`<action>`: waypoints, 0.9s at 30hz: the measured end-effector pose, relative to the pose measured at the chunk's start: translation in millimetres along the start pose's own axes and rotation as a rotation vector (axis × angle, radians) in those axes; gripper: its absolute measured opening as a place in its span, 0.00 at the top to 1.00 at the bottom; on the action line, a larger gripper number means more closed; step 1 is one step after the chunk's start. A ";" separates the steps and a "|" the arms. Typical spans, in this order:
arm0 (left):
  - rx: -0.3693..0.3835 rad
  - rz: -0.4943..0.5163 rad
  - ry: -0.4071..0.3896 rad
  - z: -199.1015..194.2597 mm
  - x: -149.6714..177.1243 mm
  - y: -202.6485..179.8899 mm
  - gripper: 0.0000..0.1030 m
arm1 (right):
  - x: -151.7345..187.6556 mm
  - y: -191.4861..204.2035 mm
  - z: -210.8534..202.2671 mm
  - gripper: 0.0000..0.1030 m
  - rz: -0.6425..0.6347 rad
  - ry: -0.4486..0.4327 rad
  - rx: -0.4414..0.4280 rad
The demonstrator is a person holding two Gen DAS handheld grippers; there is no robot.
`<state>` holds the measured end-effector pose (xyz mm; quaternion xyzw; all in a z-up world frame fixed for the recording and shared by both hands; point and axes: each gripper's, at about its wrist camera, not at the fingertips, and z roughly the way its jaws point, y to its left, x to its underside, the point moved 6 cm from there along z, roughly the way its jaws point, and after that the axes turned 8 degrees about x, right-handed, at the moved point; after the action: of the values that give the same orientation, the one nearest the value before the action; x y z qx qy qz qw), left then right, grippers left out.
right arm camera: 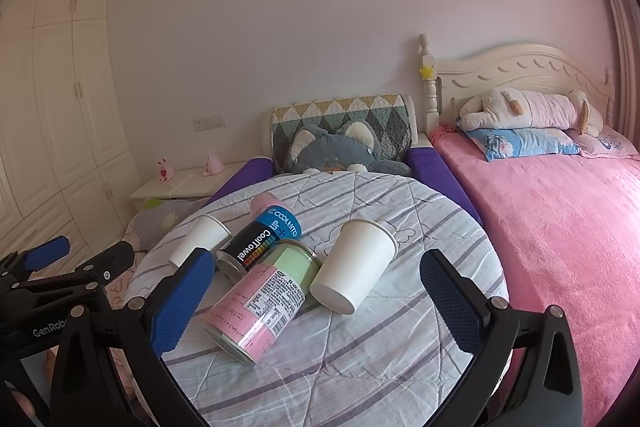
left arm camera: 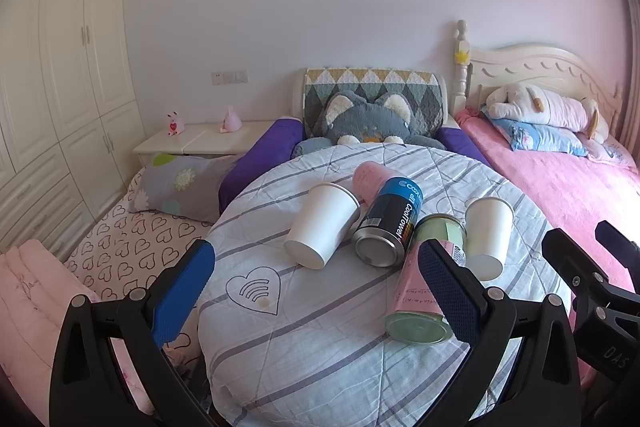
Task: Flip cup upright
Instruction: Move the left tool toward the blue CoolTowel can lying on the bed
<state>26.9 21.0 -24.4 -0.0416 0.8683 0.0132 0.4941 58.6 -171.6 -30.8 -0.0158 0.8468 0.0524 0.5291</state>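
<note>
Cups: two white paper cups lie on their sides on my striped quilt-covered round surface (left arm camera: 320, 347); the left cup (left arm camera: 322, 225) has its base toward me and its rim away; the right cup (right arm camera: 354, 265) lies the same way
Between them: a blue-and-black CoolTowel can (left arm camera: 390, 223) and a pink-and-green can (right arm camera: 260, 301), both on their sides; the left cup touches the blue can; the right cup lies just beside the pink-and-green one
Behind: a pink tube (left arm camera: 370, 179) just beyond the blue can
Left hand-held gripper (left arm camera: 316, 291): mine, spread wide, holding nothing; bare quilt lies between its pads
Right hand-held gripper (right arm camera: 316, 301): wide apart too, nothing in it; the right cup sits between and beyond the fingers
Edges: the quilt's rounded edge falls off to the pink bed (right arm camera: 560, 227) on the right and the heart-print sheet (left arm camera: 128, 239) on the left
Open room: bare quilt in front of the cups
</note>
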 end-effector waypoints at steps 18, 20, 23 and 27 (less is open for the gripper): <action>-0.012 -0.009 0.012 4.0 2.4 6.1 0.00 | 1.8 4.5 2.3 0.00 -0.003 0.009 -0.003; -0.011 -0.008 0.017 5.2 3.2 6.3 0.00 | 2.0 4.2 2.7 0.00 -0.001 0.011 -0.004; -0.012 -0.008 0.019 6.8 3.7 5.8 0.00 | 2.9 4.2 3.5 0.00 0.000 0.015 -0.004; -0.011 -0.012 0.020 8.0 3.8 6.0 0.00 | 3.1 4.4 5.0 0.00 0.000 0.020 -0.004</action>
<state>31.3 27.3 -31.9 -0.0496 0.8729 0.0147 0.4852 61.3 -166.6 -35.4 -0.0172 0.8519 0.0538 0.5207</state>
